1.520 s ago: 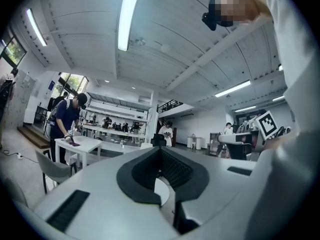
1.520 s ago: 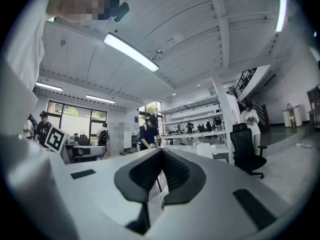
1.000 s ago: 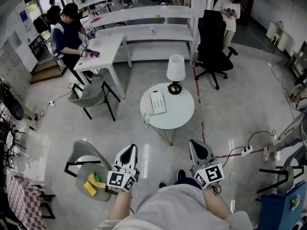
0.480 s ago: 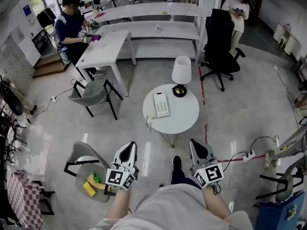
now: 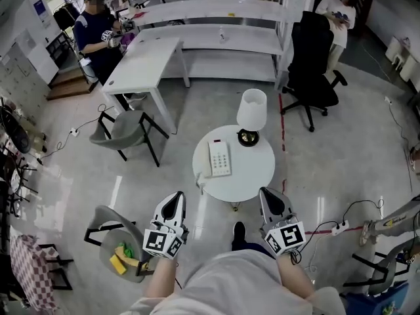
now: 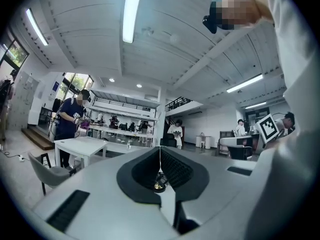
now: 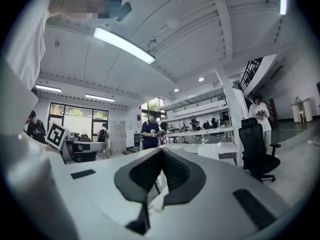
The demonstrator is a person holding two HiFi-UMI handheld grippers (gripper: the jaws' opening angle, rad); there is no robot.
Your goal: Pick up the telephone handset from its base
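The head camera looked forward and steeply down, taking in the floor, the round counter [image 5: 252, 174] a little way ahead, and the left tongs [image 5: 175, 199] and right tongs [image 5: 268, 195] close under the lens near the bottom edge. Each tongs' own camera sat just behind its jaws and faced level along them, their white bodies filling the lower frame. All three views shared the far white shelving [image 5: 216, 12] and a standing person in dark clothes [image 5: 97, 31]. The head and right gripper views also shared the black office chair [image 5: 315, 51].
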